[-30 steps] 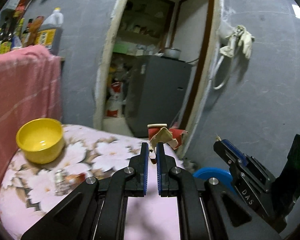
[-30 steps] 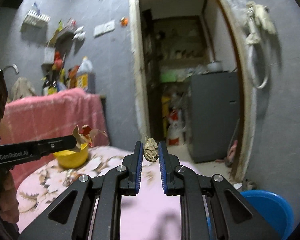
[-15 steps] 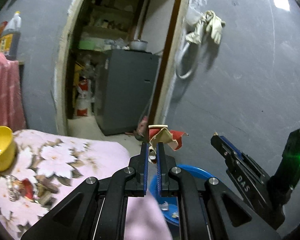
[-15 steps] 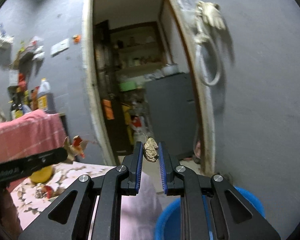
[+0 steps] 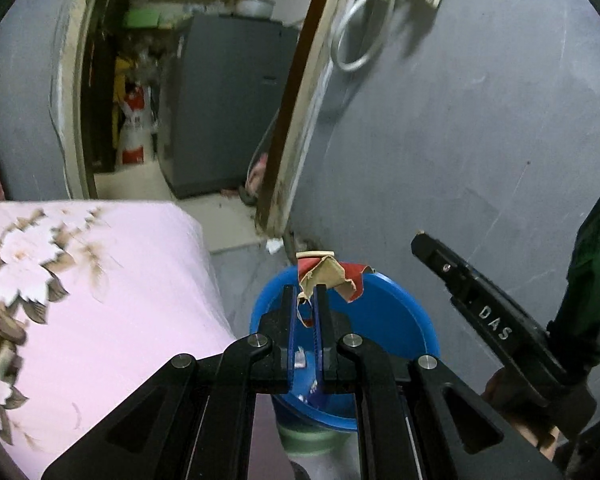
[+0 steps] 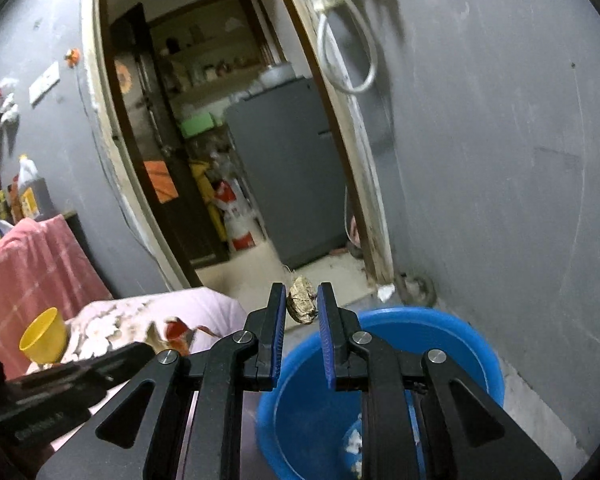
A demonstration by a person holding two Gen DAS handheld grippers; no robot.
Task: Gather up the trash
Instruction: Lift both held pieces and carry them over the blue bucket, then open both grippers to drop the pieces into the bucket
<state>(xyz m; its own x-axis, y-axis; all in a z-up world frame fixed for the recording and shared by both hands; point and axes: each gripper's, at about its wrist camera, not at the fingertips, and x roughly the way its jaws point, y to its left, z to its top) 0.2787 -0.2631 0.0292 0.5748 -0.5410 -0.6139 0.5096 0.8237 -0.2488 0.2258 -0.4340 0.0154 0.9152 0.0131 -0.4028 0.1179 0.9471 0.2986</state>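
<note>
Now the carrying step looks close to done, and the drop into the bin seems to be next. Each gripper holds one piece of trash above or near the blue bucket (image 6: pixel 428 332) that stands on the floor by the grey wall, just past the corner of the table.

The left gripper (image 5: pixel 305 292) is clamped tight on a torn paper scrap (image 5: pixel 329 274), red on one face and brown card on the other, creased and ragged at its edges, with a pale rolled rim on top. The scrap sticks out above the fingertips and hangs over the bucket's open mouth. The right gripper (image 6: pixel 302 300) pinches a small crumpled lump (image 6: pixel 301 305), tan and wrinkled, dry-looking, with a thin fibre trailing from its top. It sits at the very tips of the blue ridged pads, over the bucket's far rim.

The next move probably calls for bringing each gripper squarely over the opening and parting the jaws so the pieces fall in. Both are light, so the scrap may flutter or cling to the ribbed pad. A low release would help.

The bucket is smooth round plastic, with a few pale bits already lying at its bottom. The table (image 5: pixel 100 280) wears a soft pink cloth printed with flowers, and a yellow bowl (image 6: pixel 44 336) stands on it.
</note>
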